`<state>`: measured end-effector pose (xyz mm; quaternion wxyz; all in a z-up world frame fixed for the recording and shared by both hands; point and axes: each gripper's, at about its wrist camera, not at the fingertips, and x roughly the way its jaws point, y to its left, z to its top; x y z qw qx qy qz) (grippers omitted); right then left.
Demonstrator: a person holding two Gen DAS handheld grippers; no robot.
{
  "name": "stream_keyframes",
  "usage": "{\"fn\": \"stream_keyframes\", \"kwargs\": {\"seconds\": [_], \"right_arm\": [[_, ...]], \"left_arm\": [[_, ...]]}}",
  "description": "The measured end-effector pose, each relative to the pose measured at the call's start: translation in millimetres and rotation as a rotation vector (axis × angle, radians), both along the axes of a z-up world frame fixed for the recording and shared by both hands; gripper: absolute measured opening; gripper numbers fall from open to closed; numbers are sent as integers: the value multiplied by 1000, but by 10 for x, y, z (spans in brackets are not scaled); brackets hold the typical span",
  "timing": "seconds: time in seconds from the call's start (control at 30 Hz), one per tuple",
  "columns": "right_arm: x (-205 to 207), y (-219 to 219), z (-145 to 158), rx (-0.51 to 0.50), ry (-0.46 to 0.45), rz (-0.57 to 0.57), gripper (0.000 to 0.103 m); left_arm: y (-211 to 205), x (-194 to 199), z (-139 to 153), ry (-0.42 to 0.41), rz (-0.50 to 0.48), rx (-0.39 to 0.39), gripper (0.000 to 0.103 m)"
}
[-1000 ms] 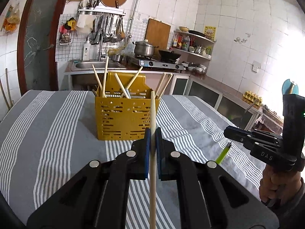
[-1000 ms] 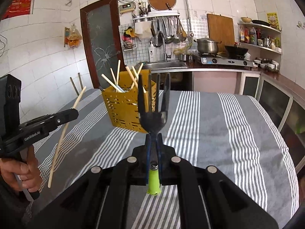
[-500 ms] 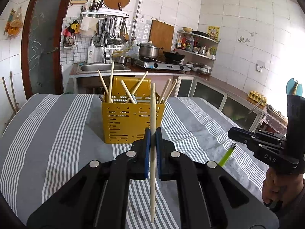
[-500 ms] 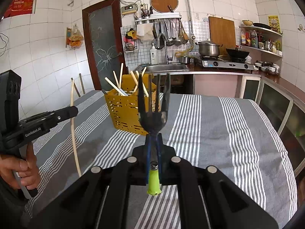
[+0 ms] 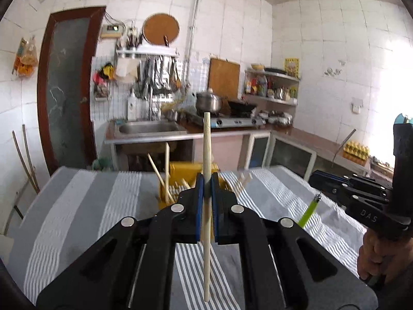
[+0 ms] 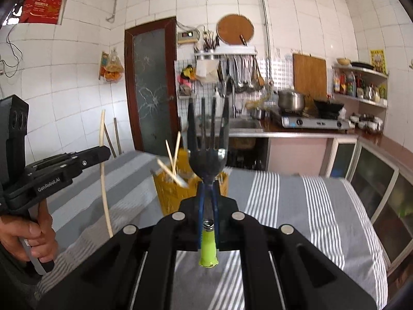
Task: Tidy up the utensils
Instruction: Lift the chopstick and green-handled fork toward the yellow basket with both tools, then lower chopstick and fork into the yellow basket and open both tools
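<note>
Left wrist view. The left gripper is clamped on a single wooden chopstick, gripped near mid-length. The chopstick stands nearly upright, its long axis vertical, with one end above the jaws and the other hanging free over the striped table. The yellow utensil holder lies straight ahead of the gripper and lower down, largely hidden behind the jaws; other chopsticks lean out of it. The right gripper appears at the right edge, with the green handle of its fork pointing down.

Right wrist view. The right gripper is closed on the fork at the neck: tines up, green handle below the jaws, long axis vertical. The holder sits ahead and slightly left of this gripper, partly behind the fork head. The left gripper is at the left, held by a hand, its chopstick upright.

Assessment. Both items are carried above the holder's rim and apart from it. Both need a forward approach, then a straight descent along the vertical axis. The left gripper appears more squarely lined up; which is nearer cannot be determined.
</note>
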<state>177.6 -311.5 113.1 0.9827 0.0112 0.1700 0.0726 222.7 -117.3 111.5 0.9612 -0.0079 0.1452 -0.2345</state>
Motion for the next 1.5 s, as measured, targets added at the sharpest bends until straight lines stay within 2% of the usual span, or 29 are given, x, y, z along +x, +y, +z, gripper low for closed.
{"fn": "stream_keyframes", "kwargs": {"seconds": [0.3, 0.57, 0.87, 1.07, 1.43, 1.47, 1.5], "right_arm": [[376, 250, 373, -28, -102, 41, 6], [848, 424, 396, -29, -140, 65, 6], [1273, 426, 137, -13, -120, 62, 6], [1526, 338, -27, 3, -78, 40, 6], [1682, 331, -225, -8, -3, 36, 7], [1695, 323, -239, -5, 7, 37, 8], [1705, 319, -255, -2, 16, 37, 14]], "left_arm": [[118, 315, 454, -114, 24, -58, 5], [45, 677, 620, -198, 54, -99, 5], [-7, 1134, 412, -193, 83, -151, 5], [-3, 1391, 223, -131, 90, -178, 5], [-112, 1586, -68, -58, 89, -119, 5], [-132, 1593, -84, -57, 89, -106, 5], [-145, 1604, -92, -57, 91, -97, 6]]}}
